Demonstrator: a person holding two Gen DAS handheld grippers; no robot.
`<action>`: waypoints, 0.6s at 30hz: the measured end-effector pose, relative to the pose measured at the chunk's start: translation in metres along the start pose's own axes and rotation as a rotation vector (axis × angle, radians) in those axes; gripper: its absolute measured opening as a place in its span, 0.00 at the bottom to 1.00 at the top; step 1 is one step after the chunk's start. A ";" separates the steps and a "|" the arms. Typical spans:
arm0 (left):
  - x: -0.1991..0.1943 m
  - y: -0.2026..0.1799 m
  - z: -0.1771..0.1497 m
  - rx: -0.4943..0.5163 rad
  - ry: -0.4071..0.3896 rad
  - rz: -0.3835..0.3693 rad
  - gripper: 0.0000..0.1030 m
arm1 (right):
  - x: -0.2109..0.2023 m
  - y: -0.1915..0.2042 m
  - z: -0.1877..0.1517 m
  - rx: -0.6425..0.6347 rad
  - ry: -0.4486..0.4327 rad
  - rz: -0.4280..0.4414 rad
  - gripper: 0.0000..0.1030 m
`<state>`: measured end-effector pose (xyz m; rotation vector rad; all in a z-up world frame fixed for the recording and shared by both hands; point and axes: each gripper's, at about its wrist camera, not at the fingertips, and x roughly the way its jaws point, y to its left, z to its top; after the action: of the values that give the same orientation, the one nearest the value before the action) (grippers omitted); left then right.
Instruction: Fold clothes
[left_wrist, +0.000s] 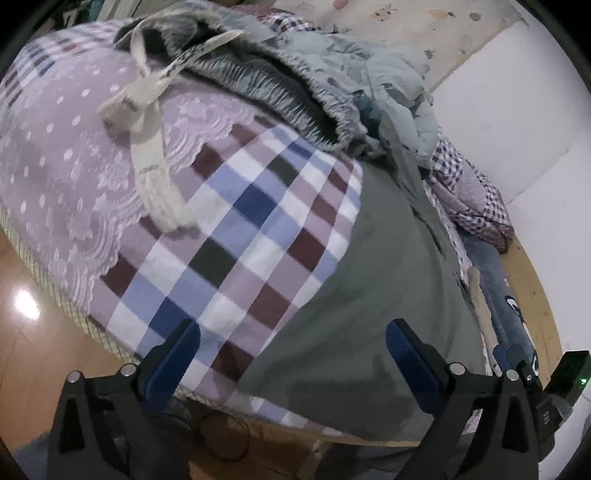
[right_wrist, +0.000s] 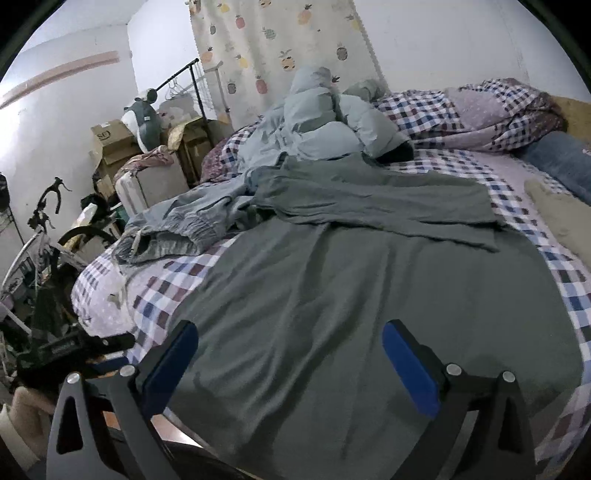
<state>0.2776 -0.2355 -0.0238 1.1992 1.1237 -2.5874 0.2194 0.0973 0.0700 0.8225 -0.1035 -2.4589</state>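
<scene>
1. The grey-green garment (right_wrist: 332, 295) lies spread flat on the checked bedspread (left_wrist: 236, 236), its near hem at the bed's edge just ahead of both pairs of fingers; its far part is doubled back on itself in a flatter panel well beyond the right gripper's tips (a sleeve or an upper section, I cannot tell which).

2. The right gripper (right_wrist: 290, 354) hangs over the near hem with its blue-padded fingers (right_wrist: 410, 373) spread wide and nothing between them; the cloth runs under and beyond both tips.

3. The left gripper (left_wrist: 291, 354) is likewise spread and empty; its right-hand finger sits over the garment's near left corner, its left-hand finger over bare checked bedspread, so the cloth's side edge passes between the two.

4. Judged from the shallow wrinkles and the way it drapes, the cloth is thin, soft and light; it should offer no stiffness, sag between any two holds, and slide easily over the bedspread rather than stay put.

5. The likely best holds are the two near corners of the hem, one per gripper; pinching a single layer right at the edge should keep the bedspread out of the bite (the pads look grippy enough for this weight).

6. A risk: a rumpled pair of grey drawstring trousers (left_wrist: 266, 85) and a pale padded jacket (right_wrist: 325, 122) lie beyond the fingers, touching the garment's far side; a lifted fold could drag them along.
</scene>
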 end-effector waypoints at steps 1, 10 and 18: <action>0.002 0.001 -0.001 -0.009 0.008 -0.004 0.99 | 0.000 0.002 -0.001 -0.005 0.001 0.008 0.99; 0.020 0.007 -0.010 -0.077 0.046 -0.039 0.99 | 0.000 0.009 -0.002 -0.046 -0.007 -0.014 0.99; 0.035 0.008 -0.023 -0.151 0.103 -0.145 0.99 | 0.004 0.009 -0.004 -0.049 0.005 -0.020 0.99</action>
<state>0.2709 -0.2183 -0.0623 1.2738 1.4495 -2.5108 0.2226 0.0879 0.0668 0.8122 -0.0329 -2.4674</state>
